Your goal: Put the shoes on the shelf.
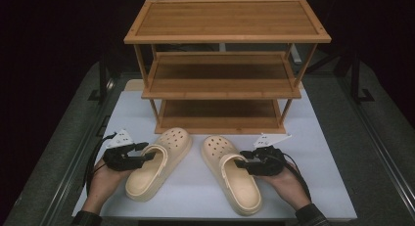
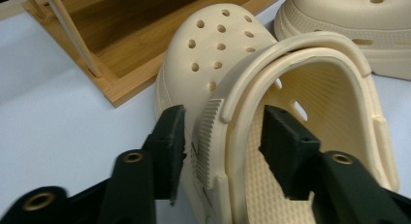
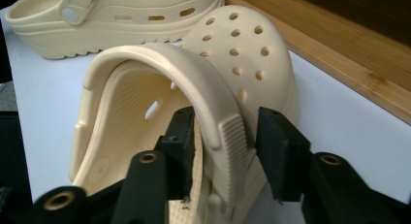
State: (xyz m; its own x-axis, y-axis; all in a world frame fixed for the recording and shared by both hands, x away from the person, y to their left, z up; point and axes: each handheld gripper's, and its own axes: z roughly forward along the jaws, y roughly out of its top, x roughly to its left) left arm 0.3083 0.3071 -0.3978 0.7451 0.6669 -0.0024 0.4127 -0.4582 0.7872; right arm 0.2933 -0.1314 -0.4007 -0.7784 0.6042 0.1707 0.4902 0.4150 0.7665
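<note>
Two cream clogs lie on our desk: the left gripper and right gripper each straddle a clog's side wall, left clog and right clog, jaws narrowed but not yet pressing.

A three-tier wooden rack stands on a white tabletop; grey floor either side, darkness beyond

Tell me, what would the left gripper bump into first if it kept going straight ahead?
Probably the side wall of the left clog: the left gripper already straddles it, one jaw outside, one inside. Beyond lies the right clog, though depth is hard to judge.
</note>
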